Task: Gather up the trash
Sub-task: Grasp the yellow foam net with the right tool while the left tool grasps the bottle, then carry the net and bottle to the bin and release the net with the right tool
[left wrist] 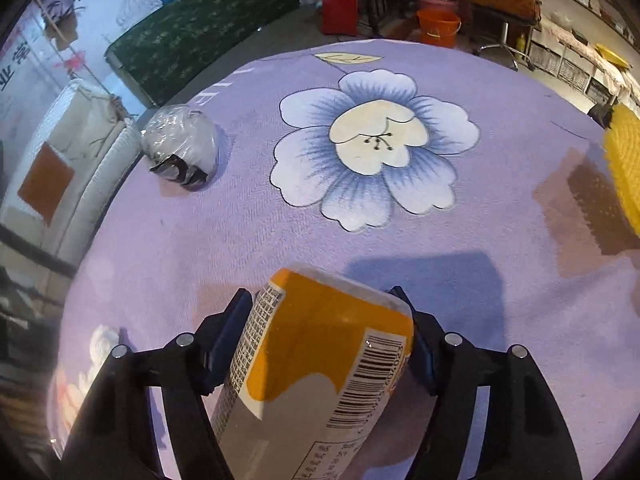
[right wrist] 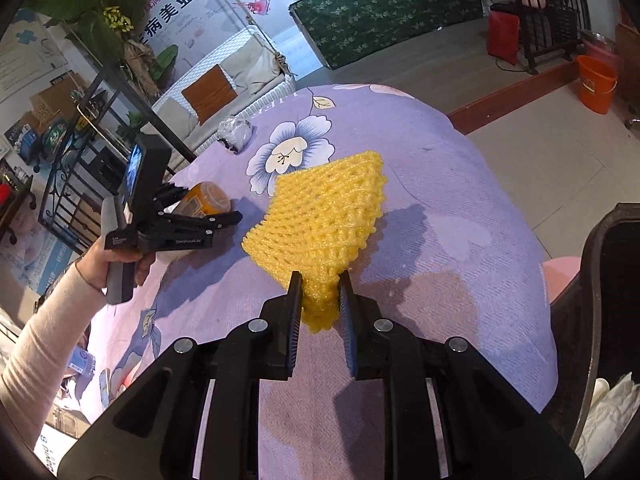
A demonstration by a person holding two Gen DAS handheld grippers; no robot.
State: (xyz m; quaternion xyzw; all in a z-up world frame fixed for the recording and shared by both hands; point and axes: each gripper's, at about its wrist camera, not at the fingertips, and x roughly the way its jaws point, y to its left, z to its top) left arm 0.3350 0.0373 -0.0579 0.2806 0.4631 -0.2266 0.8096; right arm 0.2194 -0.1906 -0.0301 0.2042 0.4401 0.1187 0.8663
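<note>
The left gripper (left wrist: 326,304) is pitched steeply downward, its blue-padded fingers (left wrist: 236,320) closed against both sides of an orange-labelled plastic bottle (left wrist: 320,360). The right gripper (right wrist: 320,286) is angled downward, jaws narrowly set, clamped on a yellow foam mesh sleeve (right wrist: 326,216). The left hand (right wrist: 116,264), sleeved in cream, is wrapped around its handle.

place: shop or salon interior | evidence: wall posters (right wrist: 192,4) with printed Chinese text, white wicker sofa (right wrist: 232,84), shelving (left wrist: 568,64), orange bucket (right wrist: 596,84), tiled floor (right wrist: 540,152) | surface (left wrist: 480,208): covered with purple floral cloth
</note>
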